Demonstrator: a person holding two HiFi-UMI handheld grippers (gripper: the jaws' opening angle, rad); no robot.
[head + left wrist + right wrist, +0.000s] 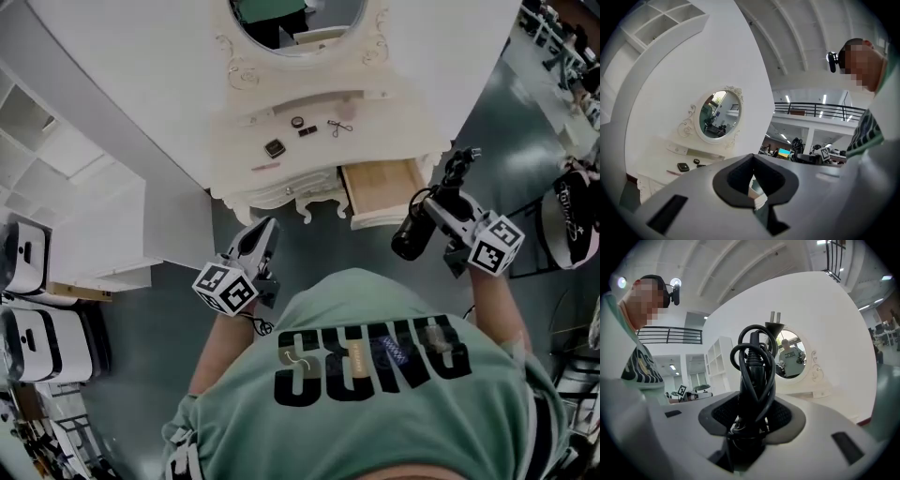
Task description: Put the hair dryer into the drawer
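Right hand-held gripper (751, 423) clamped on hair dryer (412, 234) at the handle, cord bundled against it, plug up. Dryer in the air near the drawer (384, 221) front, not in it. Drawer open under the tabletop (394, 112); inside looks bare. Left hand-held gripper (264, 227) jaws together, empty. Done: pickup, drawer open. Left, by my reading: carry over drawer, lower in, release

A staged bedroom corner inside a large open hall: a white dressing table (394, 141) with an oval mirror (717, 115) backs onto a free-standing wall panel (693, 56), with a vaulted ceiling (797, 42), mezzanine railing (811, 108) and a lit screen (783, 153) beyond
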